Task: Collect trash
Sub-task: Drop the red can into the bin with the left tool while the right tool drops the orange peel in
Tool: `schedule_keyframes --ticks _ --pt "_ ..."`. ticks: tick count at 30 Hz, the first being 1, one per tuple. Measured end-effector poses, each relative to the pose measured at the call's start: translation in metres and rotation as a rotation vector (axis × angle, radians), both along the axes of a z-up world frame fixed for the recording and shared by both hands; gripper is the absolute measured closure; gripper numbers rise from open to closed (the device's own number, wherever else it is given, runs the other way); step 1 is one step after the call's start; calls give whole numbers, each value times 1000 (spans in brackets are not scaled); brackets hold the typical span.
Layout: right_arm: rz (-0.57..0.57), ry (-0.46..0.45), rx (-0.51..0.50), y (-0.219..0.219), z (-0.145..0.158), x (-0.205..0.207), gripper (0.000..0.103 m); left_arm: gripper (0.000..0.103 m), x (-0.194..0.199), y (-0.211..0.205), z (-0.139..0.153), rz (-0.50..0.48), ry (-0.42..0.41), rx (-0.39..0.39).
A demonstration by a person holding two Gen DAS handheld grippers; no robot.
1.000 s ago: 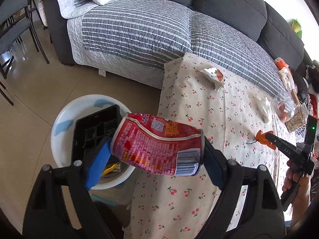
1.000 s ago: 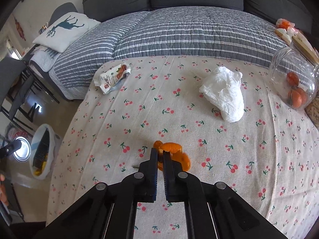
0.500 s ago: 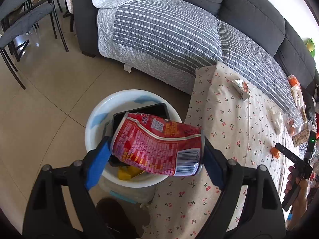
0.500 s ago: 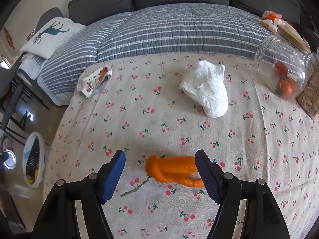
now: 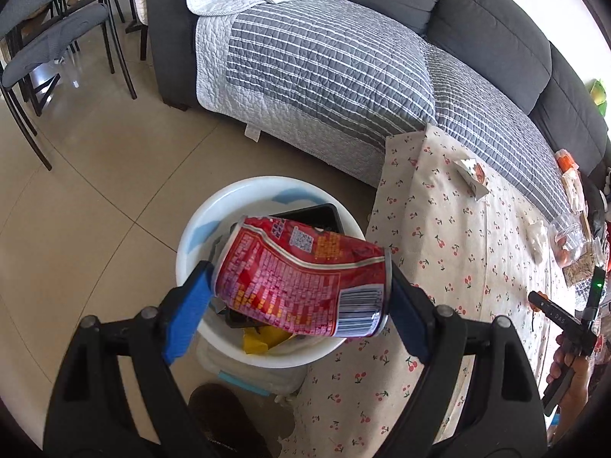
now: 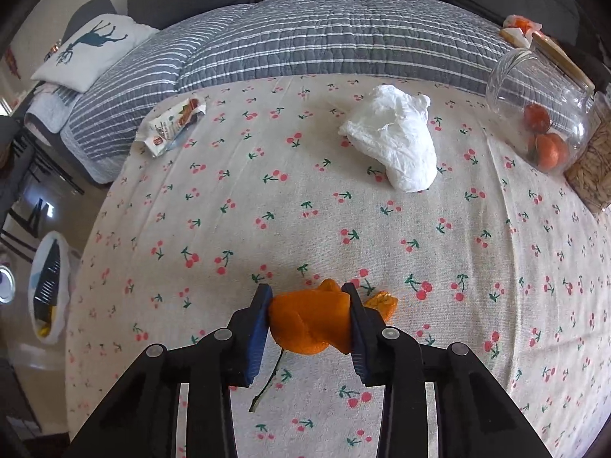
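My left gripper [image 5: 299, 286] is shut on a crushed red can [image 5: 290, 263], held on its side above a white bin [image 5: 263, 187]. The bin stands on the floor beside the table and holds a black tray [image 5: 309, 213] and yellow scraps [image 5: 259, 339]. My right gripper [image 6: 306, 297] is closing, and its blue pads press both sides of an orange peel [image 6: 309, 324] on the cherry-print tablecloth [image 6: 267, 191]. A small bit of peel [image 6: 382, 301] sticks out to the right of the pads. A snack wrapper [image 6: 173, 126] and a crumpled white tissue [image 6: 397, 141] lie further back.
A glass jar [image 6: 542, 107] with oranges lies on its side at the right, next to a bag of seeds [image 6: 592, 164]. A thin twig [image 6: 267, 381] lies under the right gripper. The sofa with a striped quilt [image 5: 324, 68] runs behind the table. Chairs [image 5: 49, 45] stand at the left.
My left gripper carried the can leftward, off the table edge to above the bin. My right gripper went from shut to wide open, then closed around the orange peel.
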State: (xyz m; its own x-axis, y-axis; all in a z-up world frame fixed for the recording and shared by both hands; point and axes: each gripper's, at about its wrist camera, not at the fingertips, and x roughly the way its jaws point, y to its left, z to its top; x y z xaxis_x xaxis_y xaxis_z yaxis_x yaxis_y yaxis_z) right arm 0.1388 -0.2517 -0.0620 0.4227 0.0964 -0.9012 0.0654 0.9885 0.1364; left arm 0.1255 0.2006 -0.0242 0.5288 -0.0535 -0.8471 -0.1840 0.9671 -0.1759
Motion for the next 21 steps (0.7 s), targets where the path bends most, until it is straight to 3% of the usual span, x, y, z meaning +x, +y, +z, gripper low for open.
schedule_keyframes --ticks 6,10,15,21 --pt "72 -72 26 36 33 -10 66 16 7 9 -10 14 34 17" --pt "131 -107 65 73 52 -17 66 8 2 17 -7 32 21 19" --pt "237 -143 115 133 73 -28 65 8 -8 31 -4 33 11 26" --pt "343 -128 178 216 76 -20 65 8 -21 60 -8 76 34 36"
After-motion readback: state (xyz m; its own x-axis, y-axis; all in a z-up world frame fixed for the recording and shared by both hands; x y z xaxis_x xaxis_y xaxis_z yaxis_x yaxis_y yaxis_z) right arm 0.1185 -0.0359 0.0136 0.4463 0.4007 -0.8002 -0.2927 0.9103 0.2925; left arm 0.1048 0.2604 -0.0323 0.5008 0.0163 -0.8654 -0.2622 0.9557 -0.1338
